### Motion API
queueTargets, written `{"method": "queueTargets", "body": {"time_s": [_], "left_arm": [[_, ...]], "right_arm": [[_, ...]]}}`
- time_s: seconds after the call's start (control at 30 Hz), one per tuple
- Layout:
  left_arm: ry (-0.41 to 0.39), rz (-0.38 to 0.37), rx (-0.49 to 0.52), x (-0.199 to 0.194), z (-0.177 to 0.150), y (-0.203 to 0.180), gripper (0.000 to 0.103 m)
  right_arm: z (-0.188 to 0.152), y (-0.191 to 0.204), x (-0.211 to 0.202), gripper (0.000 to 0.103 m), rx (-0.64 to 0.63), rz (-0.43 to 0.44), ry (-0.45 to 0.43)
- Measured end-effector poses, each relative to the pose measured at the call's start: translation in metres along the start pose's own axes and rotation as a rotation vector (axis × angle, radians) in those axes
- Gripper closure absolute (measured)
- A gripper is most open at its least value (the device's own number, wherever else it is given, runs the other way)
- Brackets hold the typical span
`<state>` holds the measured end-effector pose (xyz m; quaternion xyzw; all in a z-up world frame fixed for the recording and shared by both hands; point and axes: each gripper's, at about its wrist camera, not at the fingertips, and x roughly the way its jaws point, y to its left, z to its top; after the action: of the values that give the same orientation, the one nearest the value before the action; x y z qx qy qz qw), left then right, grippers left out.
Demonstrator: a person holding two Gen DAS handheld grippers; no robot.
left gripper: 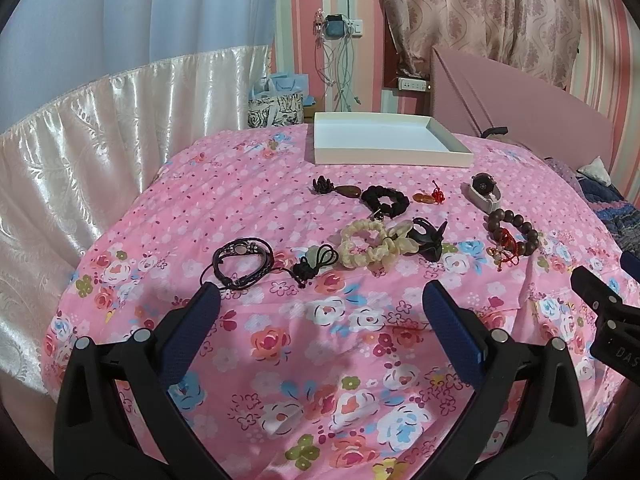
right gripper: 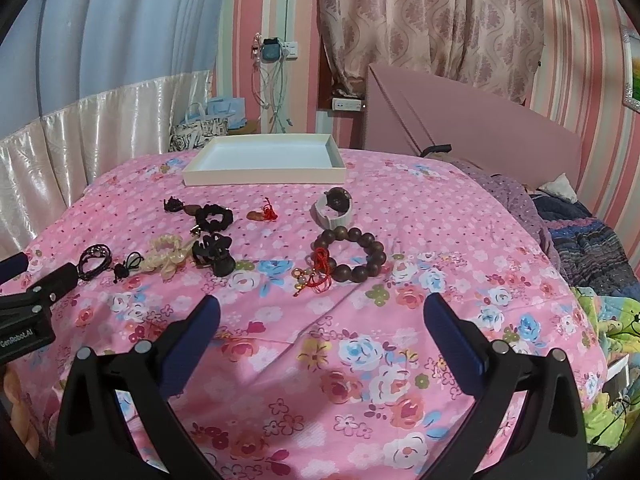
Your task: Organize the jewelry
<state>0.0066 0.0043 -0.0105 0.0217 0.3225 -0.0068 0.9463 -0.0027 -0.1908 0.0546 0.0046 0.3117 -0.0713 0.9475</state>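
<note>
Both grippers, left gripper (left gripper: 320,300) and right gripper (right gripper: 320,312), hang spread and empty over the bed (left gripper: 320,360), since I judge the jewelry, beaded bracelet (right gripper: 350,256) included, awaits sorting into the white tray (left gripper: 384,158) beyond.

right claw (left gripper: 600,300) cropped, pendant details (right gripper: 262,212) tiny

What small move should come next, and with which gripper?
Probably ease the open right gripper forward and down over the brown wooden bead bracelet with the red tassel. It lies nearest ahead of those fingers, nothing is held, and the shallow white cardboard tray behind the jewelry holds nothing yet. The left gripper is open too.
</note>
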Motion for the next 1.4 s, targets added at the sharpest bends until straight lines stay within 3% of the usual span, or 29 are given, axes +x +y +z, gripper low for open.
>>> {"method": "queueTargets", "body": {"time_s": [0.33,0.67,0.87,1.13,1.4], "left_arm": [[0.010,0.001,-0.010,0.005,-0.001,0.005,0.003],[0.009,-0.007,0.000,0.012,-0.001,0.003,0.003],[0.013,-0.013,0.007,0.018,0.000,0.002,0.003],[0.038,-0.022,-0.002,0.032,0.000,0.005,0.003],[0.079,-0.048,-0.026,0.048,0.016,0.014,0.003]], "right_arm": [[-0.001,0.001,0.007,0.002,-0.016,-0.004,0.022],[-0.001,0.004,0.011,0.002,-0.030,0.049,0.022],[-0.002,0.008,0.016,0.002,-0.084,-0.054,0.015],[-0.004,-0.002,0.035,0.002,-0.032,-0.004,0.076],[0.012,0.002,0.048,0.002,-0.048,0.018,0.068]]}}
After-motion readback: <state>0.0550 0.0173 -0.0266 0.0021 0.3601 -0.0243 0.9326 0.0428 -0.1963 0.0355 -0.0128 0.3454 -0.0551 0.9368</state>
